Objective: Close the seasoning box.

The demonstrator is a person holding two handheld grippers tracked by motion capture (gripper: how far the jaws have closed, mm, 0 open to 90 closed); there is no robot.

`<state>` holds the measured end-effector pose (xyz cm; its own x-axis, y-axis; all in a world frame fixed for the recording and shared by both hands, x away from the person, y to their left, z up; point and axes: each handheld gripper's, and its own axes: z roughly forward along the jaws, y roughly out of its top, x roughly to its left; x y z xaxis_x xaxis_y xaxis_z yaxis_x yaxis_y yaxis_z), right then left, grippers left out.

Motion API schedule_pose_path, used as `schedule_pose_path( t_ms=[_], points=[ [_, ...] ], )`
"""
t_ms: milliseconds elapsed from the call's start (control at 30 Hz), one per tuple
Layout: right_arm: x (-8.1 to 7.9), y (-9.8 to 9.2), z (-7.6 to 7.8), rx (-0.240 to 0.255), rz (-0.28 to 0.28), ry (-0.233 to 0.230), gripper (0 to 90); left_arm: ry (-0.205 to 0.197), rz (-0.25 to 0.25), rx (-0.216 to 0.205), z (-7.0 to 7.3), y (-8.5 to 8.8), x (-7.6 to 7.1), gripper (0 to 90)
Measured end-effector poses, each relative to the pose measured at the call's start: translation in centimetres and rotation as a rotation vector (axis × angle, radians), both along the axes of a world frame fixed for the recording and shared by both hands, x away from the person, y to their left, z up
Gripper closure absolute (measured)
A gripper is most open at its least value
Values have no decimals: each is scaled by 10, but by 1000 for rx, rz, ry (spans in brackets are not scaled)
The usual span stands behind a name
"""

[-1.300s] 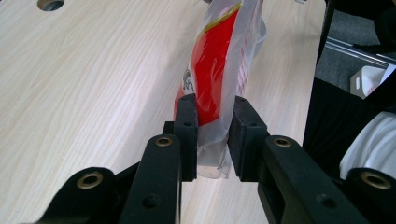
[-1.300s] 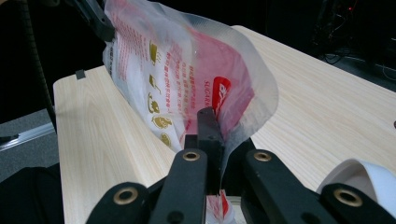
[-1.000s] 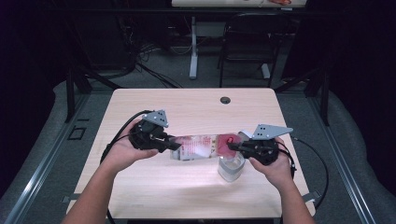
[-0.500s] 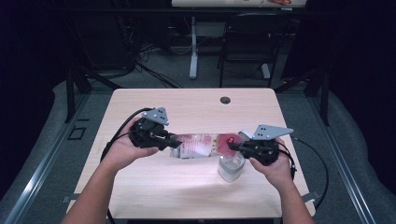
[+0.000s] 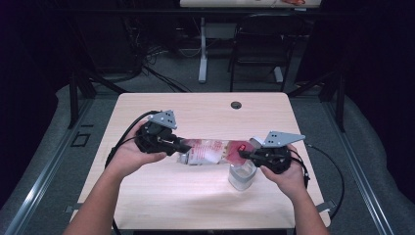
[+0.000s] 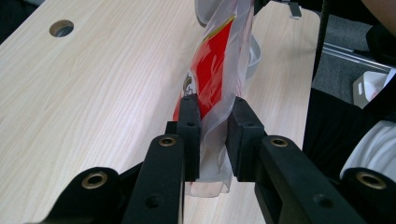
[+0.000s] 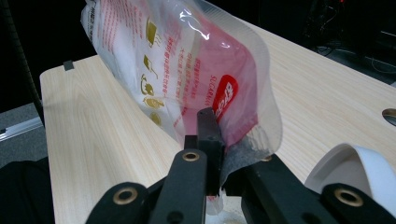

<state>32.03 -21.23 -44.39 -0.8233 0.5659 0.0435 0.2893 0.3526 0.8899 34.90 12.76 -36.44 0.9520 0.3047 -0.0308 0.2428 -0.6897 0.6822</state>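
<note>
A clear plastic bag (image 5: 211, 151) with red and white print hangs stretched between my two grippers above the table. My left gripper (image 5: 182, 146) is shut on the bag's left end; in the left gripper view the film (image 6: 215, 88) is pinched between the jaws (image 6: 214, 140). My right gripper (image 5: 243, 154) is shut on the other end, where the red-printed bag (image 7: 187, 79) rises past its jaws (image 7: 223, 154). A white cup (image 5: 242, 175) stands on the table just below the right gripper, and its rim (image 7: 350, 163) shows in the right gripper view.
The wooden table (image 5: 205, 115) has a round cable hole (image 5: 236, 105) near its far edge. Black cables (image 5: 323, 166) trail from both grippers. Beyond the table are a chair (image 5: 257, 49) and a table leg (image 5: 202, 49) on the dark floor.
</note>
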Motion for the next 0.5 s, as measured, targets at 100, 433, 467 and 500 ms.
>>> schedule_pose_path(
  t_ms=[100, 433, 467, 500],
  points=[
    [0, 0, 0, 0, -2, -1, 890, -2, 2, 2, 1, -1, 0, 774],
    [0, -2, -2, 10, 2, 7, 888, -6, -3, 8, 4, -3, 0, 776],
    [0, -2, -2, 9, 2, 7, 889, -4, -2, 9, 4, -4, 0, 776],
    [0, -2, -2, 5, 1, 6, 889, -6, -5, 13, 5, -4, 0, 776]
  ],
)
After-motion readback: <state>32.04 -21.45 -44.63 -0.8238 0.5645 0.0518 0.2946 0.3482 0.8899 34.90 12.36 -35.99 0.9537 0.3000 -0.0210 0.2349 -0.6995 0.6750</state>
